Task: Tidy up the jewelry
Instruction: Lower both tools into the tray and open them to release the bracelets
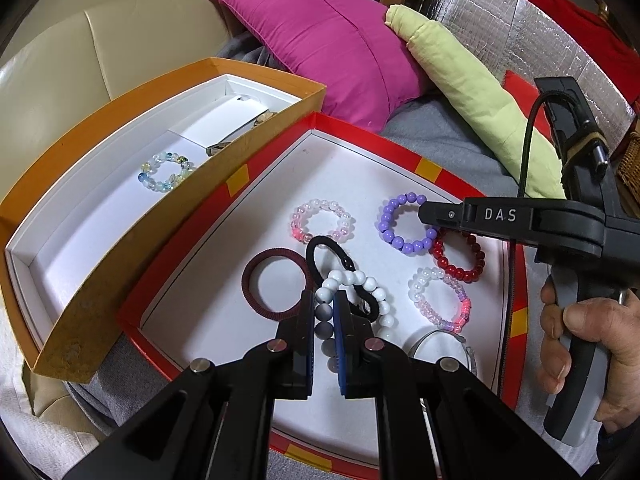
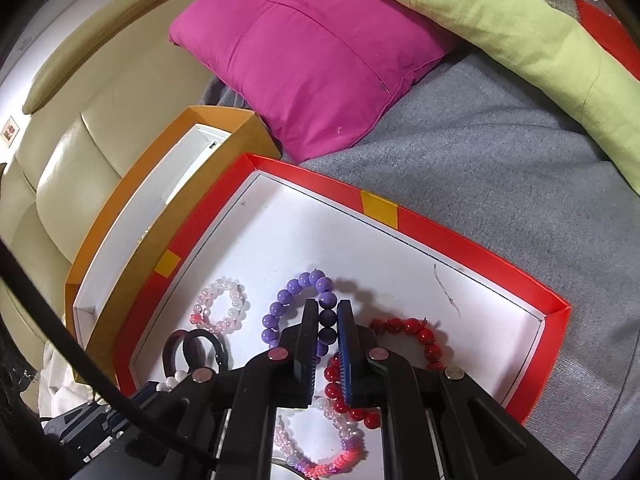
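A red-rimmed tray point(image 1: 400, 148) with a white floor holds several bracelets and hair ties. My left gripper point(image 1: 325, 300) is shut on a white bead bracelet point(image 1: 378, 294), with grey-shadowed beads pinched between its pads. My right gripper point(image 2: 326, 308) is shut on a purple bead bracelet point(image 2: 276, 308). In the left wrist view the right gripper point(image 1: 426, 212) comes in from the right, its tip on the purple bracelet point(image 1: 386, 224). To the left stands an orange box point(image 1: 100, 260) with a pale multicoloured bead bracelet point(image 1: 166, 170) inside.
Also in the tray lie a pink-clear bracelet point(image 1: 322, 220), a red bead bracelet point(image 1: 460, 260), a maroon hair tie point(image 1: 276, 284), a black hair tie point(image 1: 332, 256) and a silver bangle point(image 1: 436, 340). A magenta cushion point(image 1: 320, 40) and a green bolster point(image 1: 480, 100) lie behind on grey cloth.
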{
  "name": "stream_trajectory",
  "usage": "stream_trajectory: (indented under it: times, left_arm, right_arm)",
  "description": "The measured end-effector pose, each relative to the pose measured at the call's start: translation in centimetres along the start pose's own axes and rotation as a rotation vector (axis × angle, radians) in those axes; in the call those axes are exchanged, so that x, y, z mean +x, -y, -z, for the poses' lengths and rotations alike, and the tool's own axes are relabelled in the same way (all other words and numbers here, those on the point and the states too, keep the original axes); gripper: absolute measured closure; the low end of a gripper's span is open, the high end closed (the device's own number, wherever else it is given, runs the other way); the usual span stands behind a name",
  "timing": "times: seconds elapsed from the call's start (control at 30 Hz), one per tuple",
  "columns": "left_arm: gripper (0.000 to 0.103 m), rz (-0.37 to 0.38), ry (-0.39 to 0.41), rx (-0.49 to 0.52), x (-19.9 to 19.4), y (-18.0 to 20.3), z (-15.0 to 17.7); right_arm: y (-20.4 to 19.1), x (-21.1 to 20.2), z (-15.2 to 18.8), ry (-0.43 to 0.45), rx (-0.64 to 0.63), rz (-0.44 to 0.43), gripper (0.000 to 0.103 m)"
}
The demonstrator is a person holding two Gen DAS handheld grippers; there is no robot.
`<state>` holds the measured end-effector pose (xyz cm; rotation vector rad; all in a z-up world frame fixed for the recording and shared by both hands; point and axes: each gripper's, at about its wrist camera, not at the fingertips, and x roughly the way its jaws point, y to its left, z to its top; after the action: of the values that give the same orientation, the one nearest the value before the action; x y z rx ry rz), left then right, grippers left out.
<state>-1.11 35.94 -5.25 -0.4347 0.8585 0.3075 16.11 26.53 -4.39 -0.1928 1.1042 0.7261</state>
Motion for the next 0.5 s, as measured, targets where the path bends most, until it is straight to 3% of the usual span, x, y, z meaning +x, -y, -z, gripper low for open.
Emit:
stream_trajectory:
  times: [0.5]
  left_arm:
    - [0.094,-0.008,-0.001,0.004,0.31,0.08,-0.05]
  right_arm:
    - [-0.08,0.11,-0.11,0.001,-0.009,0.005,0.093]
